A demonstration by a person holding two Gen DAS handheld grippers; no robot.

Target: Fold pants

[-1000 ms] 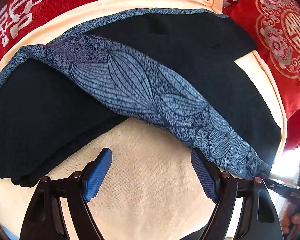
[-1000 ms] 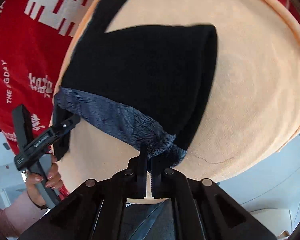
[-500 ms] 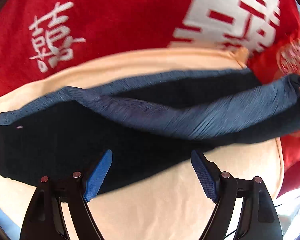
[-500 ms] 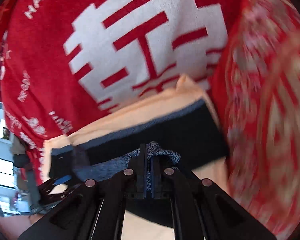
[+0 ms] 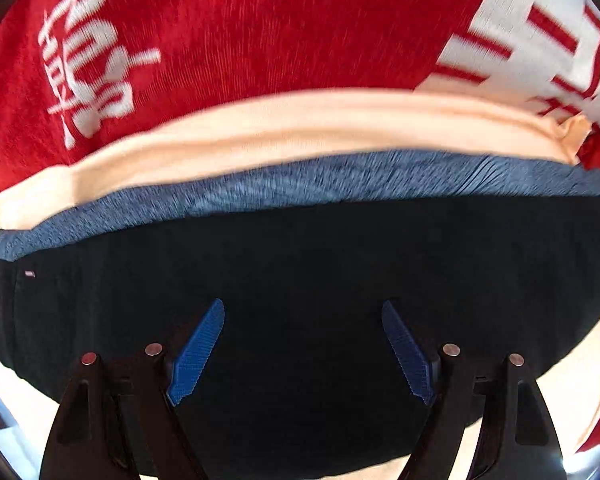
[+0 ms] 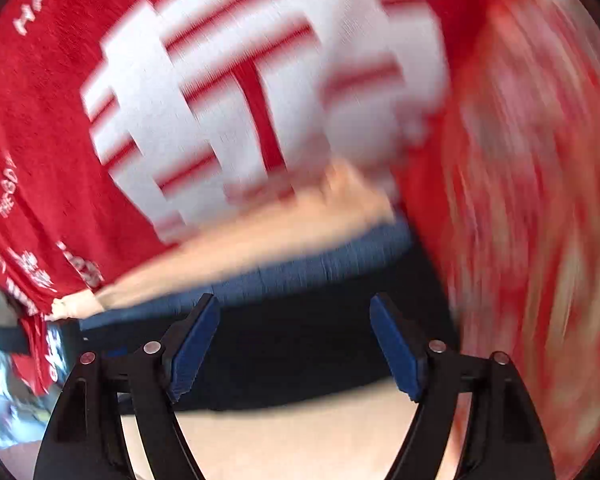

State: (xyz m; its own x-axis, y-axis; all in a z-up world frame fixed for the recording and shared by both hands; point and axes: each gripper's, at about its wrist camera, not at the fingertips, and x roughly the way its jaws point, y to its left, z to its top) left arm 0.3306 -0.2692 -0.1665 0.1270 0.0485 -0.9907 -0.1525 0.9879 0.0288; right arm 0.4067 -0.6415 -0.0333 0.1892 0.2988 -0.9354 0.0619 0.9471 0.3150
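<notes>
Two views. Left wrist: the open left hand-held gripper (image 5: 302, 354) hangs over the dark pants (image 5: 300, 280), whose long axis runs left to right on a peach cloth (image 5: 300, 128). Right wrist: the right hand-held gripper (image 6: 294, 346) is opening, nothing between its jaws, pants just beyond. Red fabric (image 6: 40, 120) reads "THEGD"; other lettering is blurred.

The left gripper (image 5: 302, 350) fills the bottom of the frame with its two blue pads (image 5: 196, 354) spread wide apart, nothing pinched between them, over the dark pants (image 5: 300, 264) that stretch across the whole middle of the picture. A mottled blue band (image 5: 300, 186) runs along the pants' upper edge, with a small pale tag at the far left. Above it a peach cloth (image 5: 300, 128) shows as a curved strip, and a red cloth (image 5: 260, 28) with white characters covers the top of the frame, blurred.
</notes>
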